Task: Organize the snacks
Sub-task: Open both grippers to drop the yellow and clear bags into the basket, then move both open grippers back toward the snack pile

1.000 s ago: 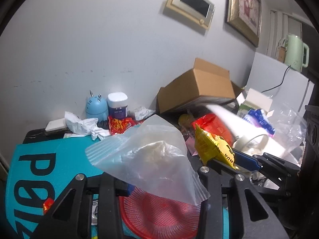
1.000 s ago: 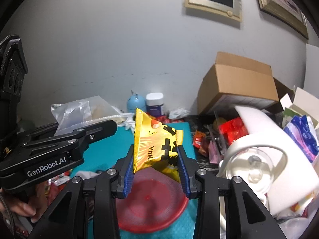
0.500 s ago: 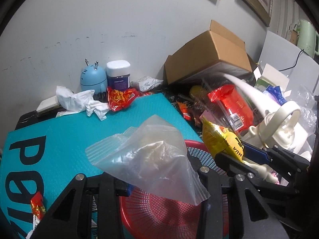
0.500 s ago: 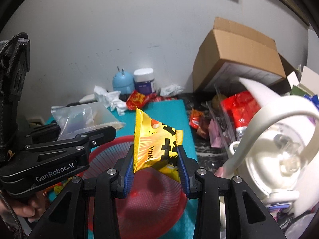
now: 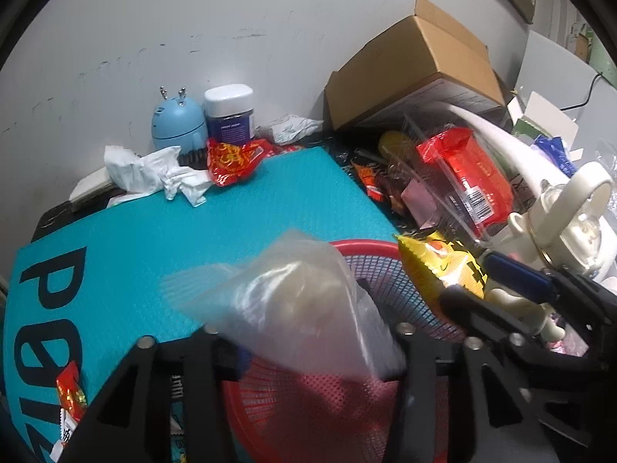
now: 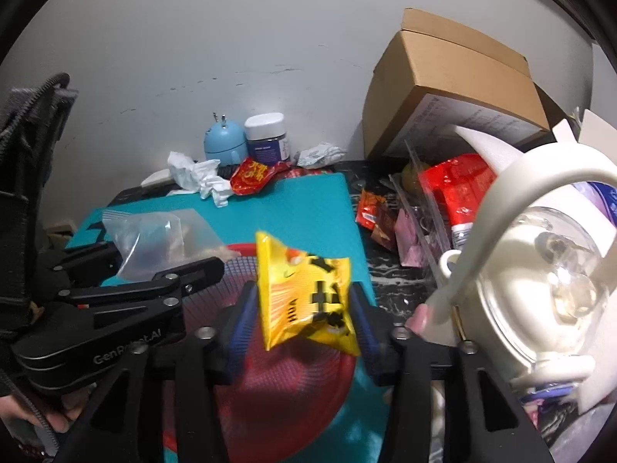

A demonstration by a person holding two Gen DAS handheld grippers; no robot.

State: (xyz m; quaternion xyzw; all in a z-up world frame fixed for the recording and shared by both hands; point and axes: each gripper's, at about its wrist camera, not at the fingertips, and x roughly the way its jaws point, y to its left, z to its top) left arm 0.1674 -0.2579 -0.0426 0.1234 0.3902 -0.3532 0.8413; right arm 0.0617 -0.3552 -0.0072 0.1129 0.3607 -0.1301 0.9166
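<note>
Right gripper [image 6: 302, 316] jaws clamp a yellow snack packet [image 6: 304, 301] over the red basket [image 6: 285, 393].

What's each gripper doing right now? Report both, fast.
Left gripper: closed on the clear zip bag, over the red basket.
Right gripper: closed on the yellow snack packet, over the same basket.

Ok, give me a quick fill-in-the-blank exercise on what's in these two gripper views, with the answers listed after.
1. The right gripper is shut on a snack packet whose main colour is ____.
2. The left gripper holds a clear ____ bag.
3. Both grippers are above a mesh basket coloured ____.
4. The basket sits on a mat coloured ____.

Missing words: yellow; plastic; red; teal
</note>
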